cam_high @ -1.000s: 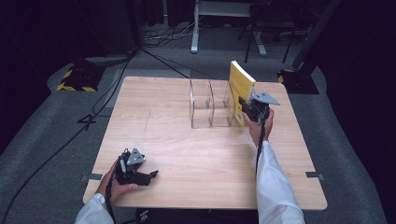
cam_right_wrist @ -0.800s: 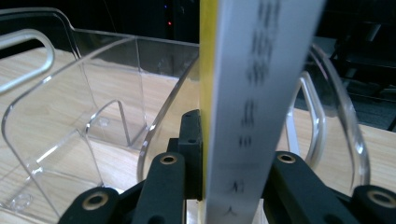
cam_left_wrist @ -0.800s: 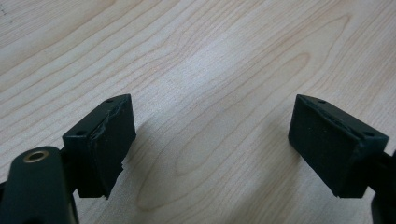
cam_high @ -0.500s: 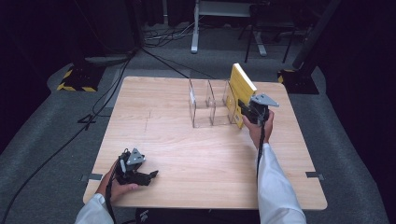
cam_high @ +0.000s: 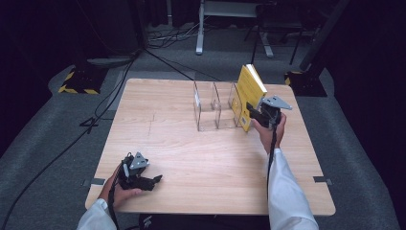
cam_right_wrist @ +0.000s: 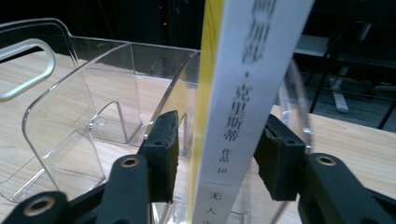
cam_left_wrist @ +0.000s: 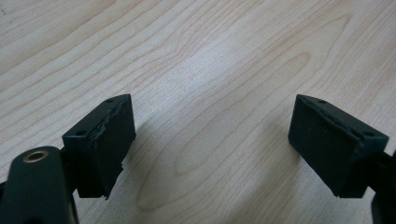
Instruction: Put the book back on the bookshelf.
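Book still upright at organizer, right gripper unmoved.

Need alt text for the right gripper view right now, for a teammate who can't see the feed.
A yellow book with a white spine stands upright between the right gripper's two black jaws, which flank it without clearly clamping it. Behind it is a clear plastic divider rack on the wooden table.

High view looks down over the table; gripper views sit close.
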`<move>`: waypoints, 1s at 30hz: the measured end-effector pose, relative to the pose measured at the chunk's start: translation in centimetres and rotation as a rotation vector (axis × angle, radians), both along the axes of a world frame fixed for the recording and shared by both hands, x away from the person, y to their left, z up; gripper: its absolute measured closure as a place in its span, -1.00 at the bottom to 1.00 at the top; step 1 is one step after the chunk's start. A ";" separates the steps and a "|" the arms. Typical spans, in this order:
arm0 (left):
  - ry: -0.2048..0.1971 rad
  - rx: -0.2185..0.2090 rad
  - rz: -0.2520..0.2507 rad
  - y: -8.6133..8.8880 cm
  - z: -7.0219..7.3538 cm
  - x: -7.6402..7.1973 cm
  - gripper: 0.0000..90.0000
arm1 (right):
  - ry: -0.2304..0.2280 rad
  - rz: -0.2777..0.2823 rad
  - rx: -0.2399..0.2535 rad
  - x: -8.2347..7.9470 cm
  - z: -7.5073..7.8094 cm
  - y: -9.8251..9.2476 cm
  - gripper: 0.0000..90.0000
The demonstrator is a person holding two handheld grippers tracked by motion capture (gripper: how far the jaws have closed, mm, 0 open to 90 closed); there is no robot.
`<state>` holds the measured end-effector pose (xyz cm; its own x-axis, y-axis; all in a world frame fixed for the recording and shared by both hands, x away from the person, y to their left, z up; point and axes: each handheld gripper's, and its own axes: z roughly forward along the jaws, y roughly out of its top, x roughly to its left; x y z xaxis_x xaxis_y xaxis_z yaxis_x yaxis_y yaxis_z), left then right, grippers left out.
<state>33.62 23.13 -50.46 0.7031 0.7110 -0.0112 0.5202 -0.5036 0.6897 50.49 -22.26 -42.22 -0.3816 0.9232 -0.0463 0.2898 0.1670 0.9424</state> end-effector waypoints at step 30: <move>0.001 0.000 0.000 0.0 0.0 0.0 -0.66 | 0.005 0.001 -0.068 -4.1 2.7 -3.3 -0.08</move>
<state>33.62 23.14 -50.46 0.7028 0.7113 -0.0120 0.5211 -0.5033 0.6893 46.36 -25.55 -39.50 -0.3831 0.9175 -0.1067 0.2942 0.2307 0.9275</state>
